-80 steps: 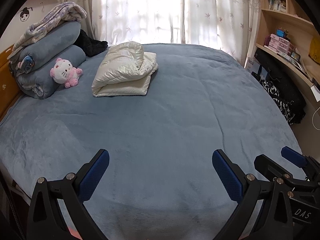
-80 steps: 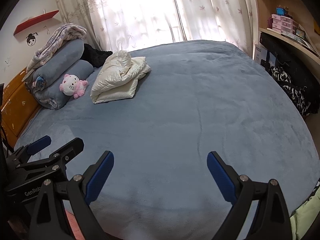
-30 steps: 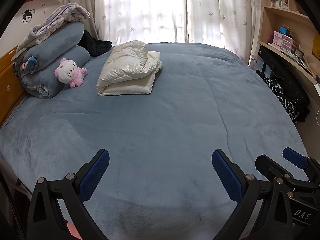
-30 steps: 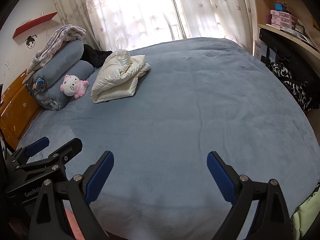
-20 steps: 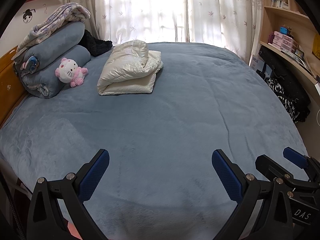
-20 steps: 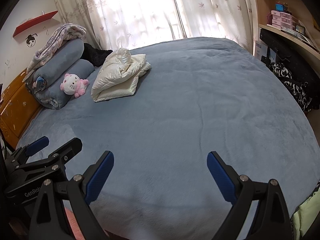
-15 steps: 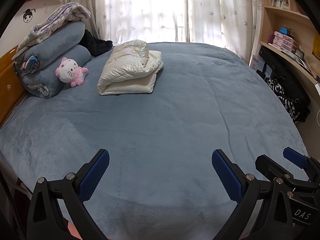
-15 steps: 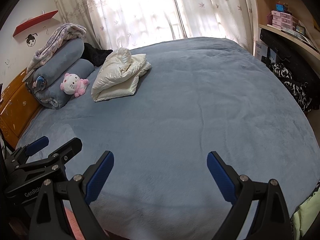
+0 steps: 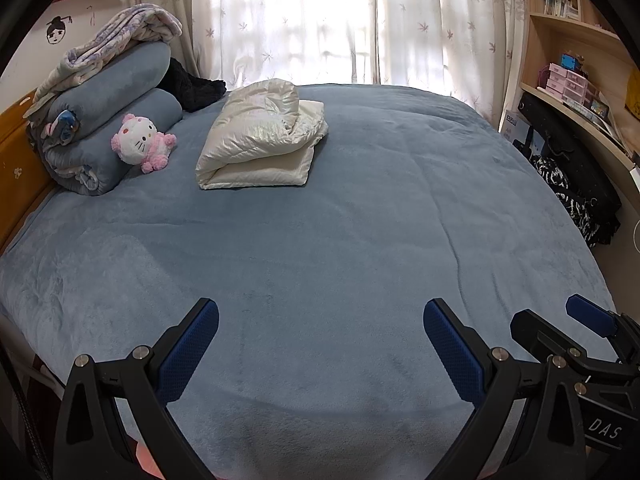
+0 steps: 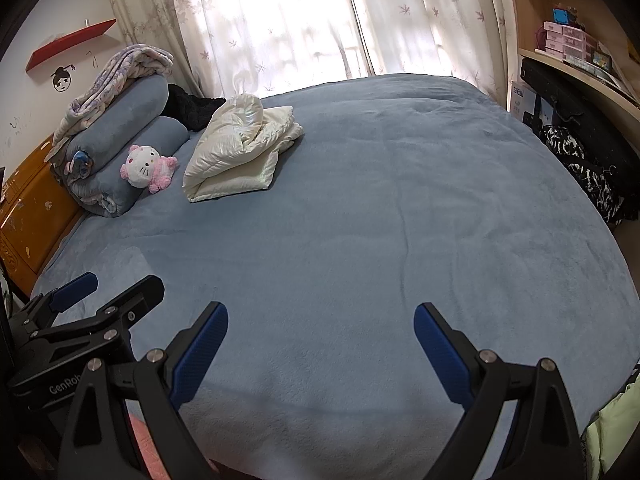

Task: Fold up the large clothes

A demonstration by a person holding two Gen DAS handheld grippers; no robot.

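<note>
Jacket point(image 9: 260, 136), cream and shiny, lies folded in a puffy bundle on the far left part of the bed point(image 9: 360, 220), resting on the blue cover. Just left of it sits a pink-and-white plush cat point(image 9: 140, 142), leaning against two rolled blue blankets point(image 9: 116, 120) with a pale patterned throw point(image 9: 120, 40) draped on top. A dark garment point(image 9: 192, 88) lies behind the rolls, near the curtains point(image 9: 320, 20). Orange headboard point(image 9: 16, 168) runs along the left edge. Shelves point(image 9: 580, 60) with boxes and books stand at right, dark bags below them.

Left tool point(image 9: 320, 340): blue pads spread wide, nothing between them, hovering over the near edge of the bed, well apart from the jacket. Right tool point(image 10: 320, 344): likewise spread wide and empty, over the same near edge. Each tool shows at the side of the other's view; they sit side by side, not touching the cover as far as can be seen.
</note>
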